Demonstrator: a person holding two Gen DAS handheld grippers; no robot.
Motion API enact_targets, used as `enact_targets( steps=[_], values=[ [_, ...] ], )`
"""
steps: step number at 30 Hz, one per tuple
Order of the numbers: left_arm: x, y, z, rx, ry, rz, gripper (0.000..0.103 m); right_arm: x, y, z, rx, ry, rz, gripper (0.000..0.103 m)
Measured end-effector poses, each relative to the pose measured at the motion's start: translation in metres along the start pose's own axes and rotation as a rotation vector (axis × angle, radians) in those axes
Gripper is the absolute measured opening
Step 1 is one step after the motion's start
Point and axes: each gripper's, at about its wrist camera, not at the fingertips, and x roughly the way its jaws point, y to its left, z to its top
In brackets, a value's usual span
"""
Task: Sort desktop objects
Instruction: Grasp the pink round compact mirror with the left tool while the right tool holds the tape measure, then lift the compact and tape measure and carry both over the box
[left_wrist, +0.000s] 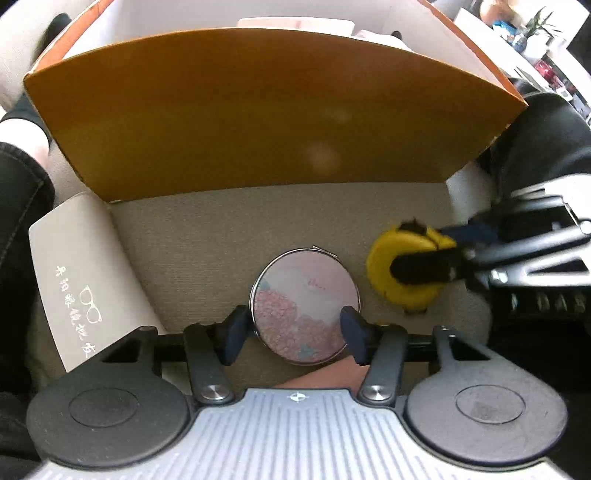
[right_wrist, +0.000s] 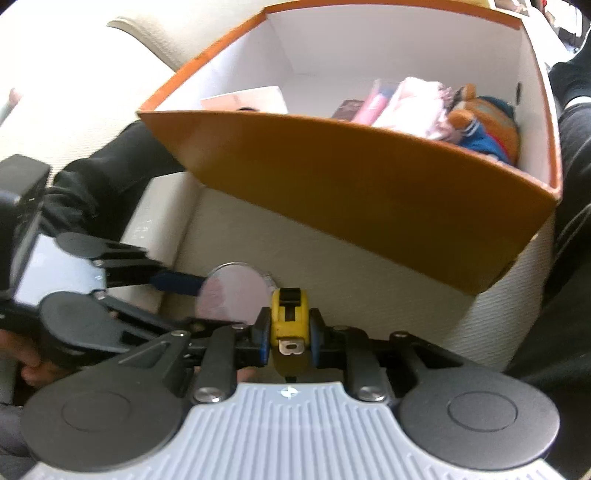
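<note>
Between the left gripper's (left_wrist: 295, 334) fingers: a round compact mirror (left_wrist: 304, 306) with a pink patterned lid, lying flat on the beige woven surface (left_wrist: 207, 229). Pads sit at either edge of the disc, at or very near the rim; can't tell whether they press on it, so grip unconfirmed. From the right wrist view the mirror (right_wrist: 231, 291) looks tilted, with one left finger (right_wrist: 177, 282) at its edge.

Right gripper (right_wrist: 286, 332) is clamped on a yellow tape measure (right_wrist: 288, 317), pads flat against both sides, black lock switch facing up, metal tape hook toward the camera. In the left wrist view the tape measure (left_wrist: 404, 271) sits just to the right of the mirror, close but apart.

Ahead of both sets of fingers: an orange cardboard box (left_wrist: 258, 122), white inside, near wall just beyond the mirror. Inside it (right_wrist: 369, 155): a plush toy (right_wrist: 484, 125), pink packets (right_wrist: 413, 103), a flat pale box (right_wrist: 251, 99).

Left of the left fingers: a grey glasses case (left_wrist: 85, 273) with white print, lying beside the box corner.
</note>
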Motion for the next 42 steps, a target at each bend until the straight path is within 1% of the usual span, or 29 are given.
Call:
enact_targets(
  steps=[1, 3, 4, 5, 6, 9, 11, 13, 17, 19, 23, 26, 27, 29, 32, 36, 38, 40, 42],
  values=[
    [-0.001, 0.001, 0.0, -0.008, -0.008, 0.002, 0.057, 0.001, -0.001, -0.001, 0.006, 0.006, 0.003, 0.021],
    [-0.007, 0.002, -0.001, -0.026, -0.032, -0.003, 0.042, 0.006, -0.002, -0.004, 0.016, 0.018, -0.009, 0.021],
    [-0.011, 0.003, -0.001, -0.031, -0.043, 0.002, 0.039, 0.007, -0.002, -0.005, 0.02, 0.015, -0.011, 0.021],
    [-0.014, 0.002, -0.002, -0.031, -0.056, 0.006, 0.034, 0.007, -0.003, -0.005, 0.026, 0.009, -0.006, 0.021],
    [-0.019, 0.0, -0.003, -0.02, -0.072, 0.012, 0.029, 0.008, -0.004, -0.005, 0.034, 0.008, -0.001, 0.021],
    [-0.038, -0.015, -0.007, 0.05, -0.127, 0.017, 0.02, 0.01, -0.005, -0.005, 0.046, 0.008, -0.007, 0.021],
    [-0.047, -0.023, -0.01, 0.081, -0.142, -0.005, 0.02, 0.012, -0.004, -0.005, 0.045, 0.006, -0.01, 0.021],
    [-0.047, -0.029, -0.009, 0.092, -0.14, -0.006, 0.02, 0.011, -0.005, -0.006, 0.046, 0.005, -0.01, 0.021],
    [-0.039, -0.028, 0.0, 0.032, -0.146, 0.002, 0.019, 0.008, -0.005, -0.008, 0.051, 0.002, -0.011, 0.021],
    [-0.037, -0.021, -0.01, 0.004, -0.154, -0.002, 0.019, 0.007, -0.006, -0.008, 0.057, -0.002, -0.01, 0.021],
    [-0.042, -0.014, -0.014, -0.002, -0.168, -0.023, 0.016, 0.0, -0.006, -0.008, 0.051, -0.021, -0.013, 0.021],
    [-0.057, -0.006, -0.019, -0.008, -0.187, -0.033, 0.014, -0.012, -0.001, -0.002, 0.021, -0.05, -0.007, 0.021],
    [-0.063, -0.008, -0.02, -0.012, -0.198, -0.033, 0.014, -0.018, 0.0, 0.001, 0.014, -0.06, 0.001, 0.021],
    [-0.081, 0.002, -0.02, -0.027, -0.226, -0.048, 0.014, -0.034, 0.004, 0.009, -0.009, -0.088, 0.028, 0.021],
    [-0.112, 0.012, -0.012, -0.043, -0.293, -0.05, 0.014, -0.061, 0.007, 0.023, -0.047, -0.133, 0.084, 0.021],
    [-0.151, 0.027, 0.002, -0.029, -0.387, -0.021, 0.014, -0.086, 0.014, 0.051, -0.112, -0.193, 0.104, 0.021],
    [-0.165, 0.031, 0.017, -0.011, -0.425, 0.0, 0.014, -0.093, 0.016, 0.068, -0.142, -0.214, 0.101, 0.021],
    [-0.174, 0.035, 0.033, 0.01, -0.456, 0.026, 0.014, -0.096, 0.017, 0.087, -0.172, -0.234, 0.077, 0.021],
    [-0.171, 0.033, 0.058, 0.023, -0.465, 0.028, 0.014, -0.096, 0.016, 0.105, -0.2, -0.257, 0.044, 0.021]
  ],
)
